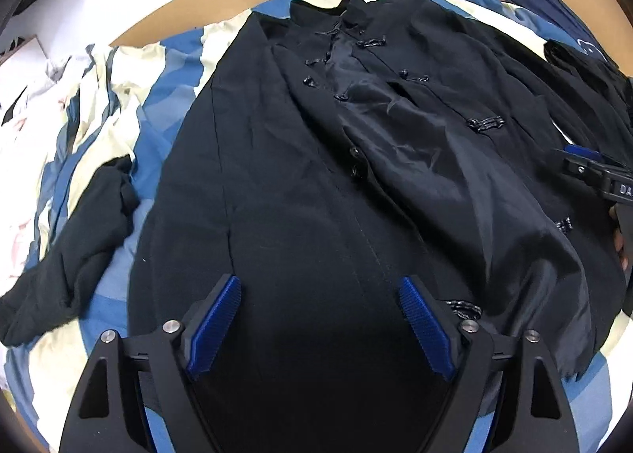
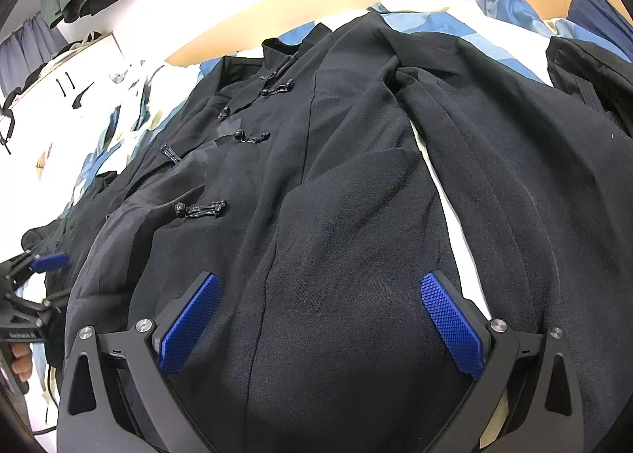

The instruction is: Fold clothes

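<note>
The left gripper (image 1: 320, 283) hangs with its blue ribbed pads (image 1: 215, 324) spread apart over the lower part of a long black coat with knotted frog fastenings (image 1: 277, 160); no fabric is pinched between the pads, which stand clear of each other with dark cloth showing beneath them. The right gripper (image 2: 318, 283) likewise has its blue pads (image 2: 451, 324) set wide, poised above the coat's other side with nothing clamped (whether the pad tips brush the cloth cannot be told). In the left wrist view the right gripper's black frame pokes in at the right edge, a hand (image 1: 620, 243) behind it.

The coat lies front-up and partly open on a bed, its shiny lining (image 1: 415, 144) exposed along the middle, collar pointing toward the tan wooden headboard (image 1: 198, 2). Under it spreads a blue, cream and white patterned duvet (image 1: 166, 97). A crumpled dark garment (image 1: 79, 247) lies beside the coat's left edge, and another black piece of clothing (image 2: 593, 77) lies on the right.
</note>
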A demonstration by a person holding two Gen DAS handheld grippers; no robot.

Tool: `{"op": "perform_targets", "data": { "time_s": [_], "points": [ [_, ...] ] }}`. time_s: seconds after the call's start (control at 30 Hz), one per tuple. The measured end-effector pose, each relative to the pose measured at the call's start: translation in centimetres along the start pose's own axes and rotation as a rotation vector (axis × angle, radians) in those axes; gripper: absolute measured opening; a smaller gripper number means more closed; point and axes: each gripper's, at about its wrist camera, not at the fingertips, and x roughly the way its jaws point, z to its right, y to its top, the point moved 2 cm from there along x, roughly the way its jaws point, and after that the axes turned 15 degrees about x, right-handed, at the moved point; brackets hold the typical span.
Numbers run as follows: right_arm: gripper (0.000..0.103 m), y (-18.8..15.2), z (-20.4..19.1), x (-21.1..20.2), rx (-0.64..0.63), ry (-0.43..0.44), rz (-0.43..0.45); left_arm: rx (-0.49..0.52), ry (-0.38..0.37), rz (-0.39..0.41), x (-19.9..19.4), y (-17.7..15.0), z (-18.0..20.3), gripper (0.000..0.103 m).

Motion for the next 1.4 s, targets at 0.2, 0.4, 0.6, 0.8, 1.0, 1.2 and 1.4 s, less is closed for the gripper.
{"op": "perform_targets", "data": {
  "time_s": [0.2,0.4,0.6,0.8,1.0,1.2,1.4],
  "points": [
    [0.103,-0.1,0.0,0.0,0.007,0.007,0.0,-0.195,-0.1,0.081,-1.3,-0.8,-3.7,0.002],
    [0.103,0.0,0.1,-0.1,0.017,0.019,0.0,-0.524,-0.057,0.296,-5.7,-2.5,-14.3,0.002],
    [0.103,0.1,0.1,-0.1,0.016,0.019,-0.002,-0.868,0.299,0.184,-5.9,-8.6,-25.1,0.014],
    [0.103,0.3,0.0,-0.1,0.017,0.019,-0.003,-0.989,0.282,0.094,-4.9,-11.7,-26.3,0.058],
    [0.103,0.3,0.1,0.0,0.018,0.018,-0.006,-0.477,0.174,0.245,-7.0,-4.5,-17.4,0.072],
    [0.103,0.3,0.1,0.0,0.016,0.016,-0.006,-0.002,0.072,0.166,-5.0,2.4,-4.7,0.077],
    [0.103,0.2,0.0,0.0,0.018,0.015,-0.007,0.13,0.197,-0.004,0.8,5.8,1.1,0.077]
  ]
}}
